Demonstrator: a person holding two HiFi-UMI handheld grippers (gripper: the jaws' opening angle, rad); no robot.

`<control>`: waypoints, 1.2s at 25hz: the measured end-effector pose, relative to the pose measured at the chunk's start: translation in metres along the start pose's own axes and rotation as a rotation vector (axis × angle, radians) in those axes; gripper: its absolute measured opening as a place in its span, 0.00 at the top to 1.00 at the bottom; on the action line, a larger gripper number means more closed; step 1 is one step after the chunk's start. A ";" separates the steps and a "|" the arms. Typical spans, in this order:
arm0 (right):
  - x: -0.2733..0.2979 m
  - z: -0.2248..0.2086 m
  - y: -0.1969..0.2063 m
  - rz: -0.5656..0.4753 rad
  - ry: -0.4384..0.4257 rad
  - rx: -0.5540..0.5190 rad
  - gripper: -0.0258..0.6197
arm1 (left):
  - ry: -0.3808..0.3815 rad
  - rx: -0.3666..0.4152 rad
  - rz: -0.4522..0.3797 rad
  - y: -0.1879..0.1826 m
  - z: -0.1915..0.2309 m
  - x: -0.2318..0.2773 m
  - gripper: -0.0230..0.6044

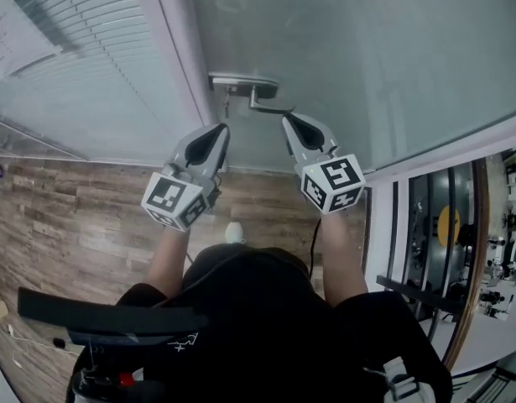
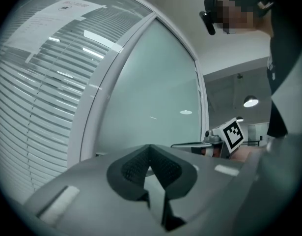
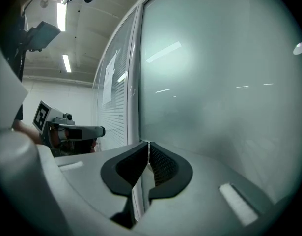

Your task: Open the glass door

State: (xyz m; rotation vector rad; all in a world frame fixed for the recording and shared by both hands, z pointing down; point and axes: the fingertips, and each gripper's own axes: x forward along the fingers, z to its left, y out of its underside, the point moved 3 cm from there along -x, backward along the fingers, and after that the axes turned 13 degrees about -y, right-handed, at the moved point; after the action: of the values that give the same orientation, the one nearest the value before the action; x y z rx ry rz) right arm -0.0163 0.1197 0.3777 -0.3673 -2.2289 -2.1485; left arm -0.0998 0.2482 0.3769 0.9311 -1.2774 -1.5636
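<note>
Door (image 1: pixel 375 49): smooth frosted glass pane, standing dead ahead in a white frame (image 1: pixel 180 49).
Handle (image 1: pixel 245 86): slim metal lever on a flat plate, sitting just beyond the tips.
Left gripper (image 1: pixel 220 129), right gripper (image 1: pixel 287 121): both are hovering near it, jaws pressed together, empty.
Risk: closed tips may be skidding off the polished lever and knocking the glass.

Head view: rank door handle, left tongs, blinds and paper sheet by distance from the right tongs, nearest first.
From the right tongs:
1. Door handle: on the glass, just ahead of the tips.
2. Left tongs: alongside, to the left.
3. Blinds: behind the pane left of the door frame.
4. Paper sheet: far upper-left corner, over the blinds.
</note>
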 end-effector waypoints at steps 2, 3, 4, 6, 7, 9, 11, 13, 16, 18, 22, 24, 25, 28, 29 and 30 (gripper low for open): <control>0.007 -0.004 0.004 0.016 0.008 -0.022 0.93 | 0.008 -0.002 0.007 0.002 0.007 0.005 0.96; 0.010 -0.005 0.006 0.024 0.006 -0.031 0.92 | 0.013 -0.004 0.011 0.003 0.010 0.007 0.96; 0.013 -0.006 0.008 0.034 0.001 -0.038 0.89 | 0.020 -0.005 0.016 0.004 0.012 0.009 0.96; 0.017 -0.008 0.012 0.063 -0.003 -0.068 0.83 | 0.034 -0.007 0.021 0.005 0.015 0.011 0.96; 0.019 -0.009 0.014 0.082 0.000 -0.094 0.81 | 0.038 -0.009 0.021 0.006 0.016 0.012 0.96; 0.024 -0.012 0.018 0.132 0.013 -0.155 0.77 | 0.038 -0.013 0.023 0.005 0.021 0.014 0.96; 0.028 -0.016 0.026 0.187 0.028 -0.205 0.75 | 0.034 -0.017 0.024 0.006 0.024 0.017 0.96; 0.031 -0.018 0.034 0.236 0.028 -0.241 0.71 | 0.032 -0.021 0.024 0.006 0.024 0.019 0.96; 0.038 -0.023 0.044 0.298 0.013 -0.290 0.68 | 0.025 -0.019 0.026 0.006 0.023 0.022 0.96; 0.044 -0.027 0.052 0.340 0.003 -0.338 0.66 | 0.011 -0.017 0.032 0.007 0.023 0.024 0.96; 0.053 -0.033 0.073 0.456 0.007 -0.453 0.64 | -0.008 -0.022 0.041 0.009 0.019 0.027 0.96; 0.058 -0.037 0.081 0.499 0.021 -0.506 0.64 | -0.017 -0.025 0.045 0.010 0.018 0.029 0.96; 0.059 -0.040 0.085 0.512 0.030 -0.528 0.64 | -0.019 -0.027 0.047 0.010 0.016 0.030 0.96; 0.064 -0.044 0.090 0.546 0.068 -0.613 0.68 | -0.018 -0.025 0.051 0.013 0.011 0.033 0.96; 0.067 -0.045 0.091 0.561 0.077 -0.648 0.70 | -0.018 -0.022 0.050 0.013 0.010 0.033 0.96; 0.070 -0.045 0.093 0.572 0.084 -0.679 0.73 | -0.019 -0.020 0.050 0.014 0.009 0.033 0.96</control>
State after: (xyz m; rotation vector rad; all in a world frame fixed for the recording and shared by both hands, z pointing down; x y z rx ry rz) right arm -0.0736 0.0882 0.4844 -0.7863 -1.0822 -2.4086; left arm -0.1166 0.2185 0.3913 0.8673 -1.2863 -1.5471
